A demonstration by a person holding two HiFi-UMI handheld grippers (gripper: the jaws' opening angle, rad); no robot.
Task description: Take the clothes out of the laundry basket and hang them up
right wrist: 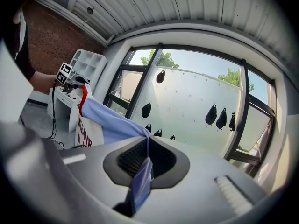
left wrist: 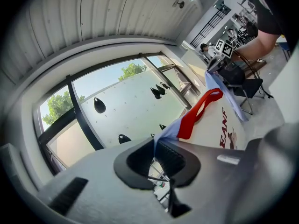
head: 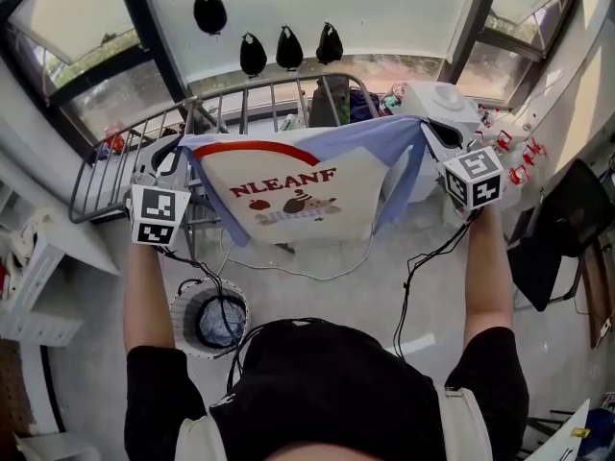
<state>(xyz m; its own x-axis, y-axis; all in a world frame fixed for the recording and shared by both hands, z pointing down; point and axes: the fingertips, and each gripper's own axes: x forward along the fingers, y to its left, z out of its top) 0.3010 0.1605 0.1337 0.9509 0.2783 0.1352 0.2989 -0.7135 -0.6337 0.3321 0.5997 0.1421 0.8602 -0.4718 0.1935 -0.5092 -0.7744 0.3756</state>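
A T-shirt [head: 288, 192] with a cream front, red collar, light-blue sleeves and a printed picture hangs stretched between my two grippers in the head view. My left gripper [head: 183, 157] is shut on its left shoulder, my right gripper [head: 430, 134] on its right shoulder. The left gripper view shows blue cloth and the red collar [left wrist: 198, 112] running out from the closed jaws [left wrist: 155, 150]. In the right gripper view, blue sleeve fabric [right wrist: 110, 119] is pinched at the jaws [right wrist: 148, 146]. The laundry basket [head: 209, 317] stands on the floor below my left arm. Behind the shirt stands a metal drying rack [head: 154, 147].
Black clips [head: 288, 48] hang along the white wall beyond the rack. A white machine [head: 444, 102] sits at the right with red and white pegs [head: 519, 157] next to it. A dark chair [head: 567, 229] stands far right, white shelving [head: 29, 277] far left. Cables trail across the floor.
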